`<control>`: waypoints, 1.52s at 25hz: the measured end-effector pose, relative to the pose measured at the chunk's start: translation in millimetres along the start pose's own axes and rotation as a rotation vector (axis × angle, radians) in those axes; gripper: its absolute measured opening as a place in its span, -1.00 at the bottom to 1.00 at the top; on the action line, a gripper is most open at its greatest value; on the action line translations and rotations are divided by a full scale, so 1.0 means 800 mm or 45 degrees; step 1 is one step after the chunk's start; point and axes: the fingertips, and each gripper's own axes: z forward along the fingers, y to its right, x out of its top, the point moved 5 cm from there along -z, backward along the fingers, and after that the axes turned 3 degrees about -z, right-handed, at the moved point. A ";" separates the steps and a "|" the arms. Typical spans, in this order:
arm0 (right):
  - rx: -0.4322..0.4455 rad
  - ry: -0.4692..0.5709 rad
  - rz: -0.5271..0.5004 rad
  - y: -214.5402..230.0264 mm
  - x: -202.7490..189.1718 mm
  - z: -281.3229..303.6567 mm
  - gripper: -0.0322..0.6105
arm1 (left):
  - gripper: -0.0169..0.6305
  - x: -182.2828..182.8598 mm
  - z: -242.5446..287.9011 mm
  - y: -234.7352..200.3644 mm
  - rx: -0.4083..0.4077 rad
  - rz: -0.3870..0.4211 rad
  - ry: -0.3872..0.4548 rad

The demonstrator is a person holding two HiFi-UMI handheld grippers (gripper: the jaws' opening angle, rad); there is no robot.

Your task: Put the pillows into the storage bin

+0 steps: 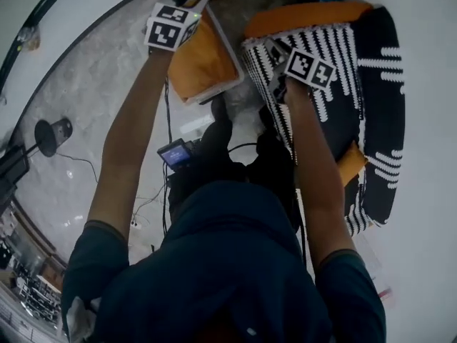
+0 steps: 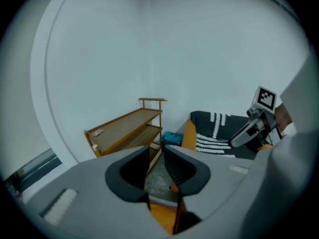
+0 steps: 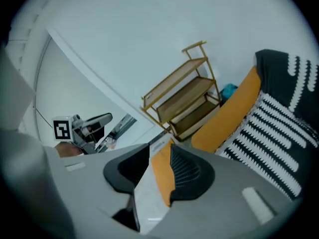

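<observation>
The storage bin [image 1: 203, 59], orange inside with a pale rim, hangs tilted between my two grippers. My left gripper [image 1: 198, 9] is shut on its far corner; the thin orange wall [image 2: 162, 215] runs up between the jaws [image 2: 155, 164]. On the opposite wall my right gripper [image 1: 265, 48] is shut, with the white and orange sheet [image 3: 158, 179] pinched between its pads [image 3: 159, 166]. Right of the bin lie a black-and-white striped pillow [image 1: 343, 45] [image 3: 269, 143], an orange pillow [image 1: 307, 14] [image 3: 229, 113] and a black pillow with white marks [image 1: 382, 98].
A low wooden shelf [image 2: 127, 128] [image 3: 184, 98] stands against the white wall beyond the pillows, with a teal thing [image 2: 172, 137] beside it. On the marble floor [image 1: 93, 84] at the left sits a black round stand base [image 1: 46, 136] with a cable.
</observation>
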 end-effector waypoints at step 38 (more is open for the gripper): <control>-0.734 1.199 1.326 0.646 -0.491 -0.846 -0.25 | -0.55 0.100 0.305 1.247 -1.368 0.889 -0.306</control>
